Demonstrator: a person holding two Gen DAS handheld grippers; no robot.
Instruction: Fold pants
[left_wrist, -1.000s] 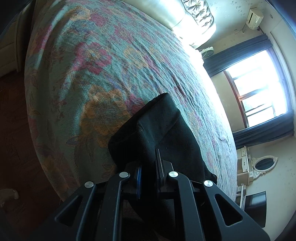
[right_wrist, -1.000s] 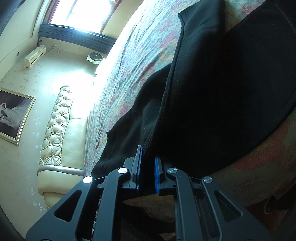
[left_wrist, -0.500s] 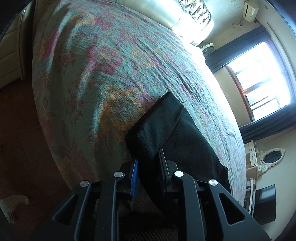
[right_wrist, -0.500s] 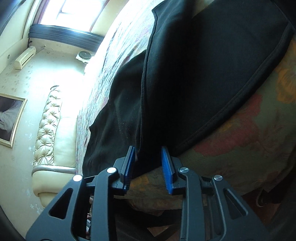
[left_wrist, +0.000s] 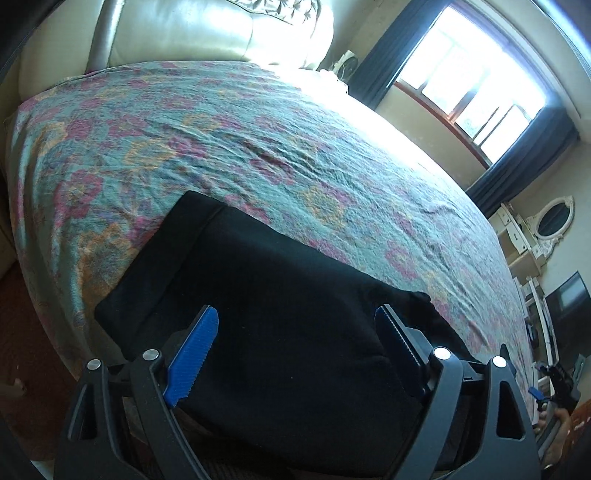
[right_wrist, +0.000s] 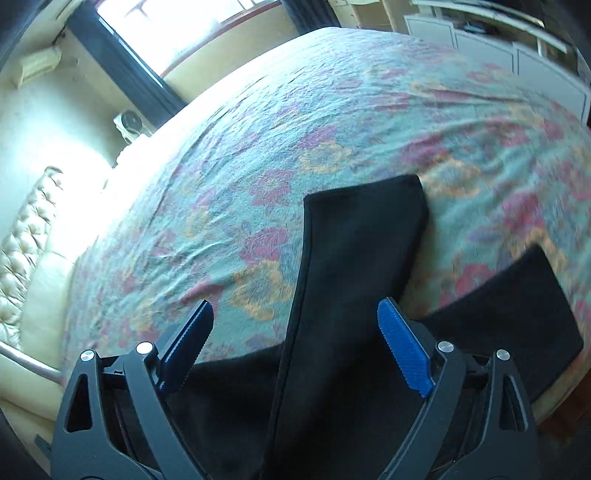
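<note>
Pants (left_wrist: 273, 295), black and soft, lie on the bed (left_wrist: 258, 155) near its front edge. The bed has a cover with pink and orange flowers. The left gripper (left_wrist: 297, 350) is spread wide over the pants and holds nothing. The right gripper (right_wrist: 295, 343) is spread wide too, with one leg (right_wrist: 354, 251) of the pants reaching out flat between its blue fingers (right_wrist: 404, 350). A bright window (left_wrist: 476, 88) is behind the bed.

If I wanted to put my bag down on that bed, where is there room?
Most of the floral bedspread is bare, from the black pants up to the cream headboard and toward the window. The near edge is crowded: the pants and both open grippers.
</note>
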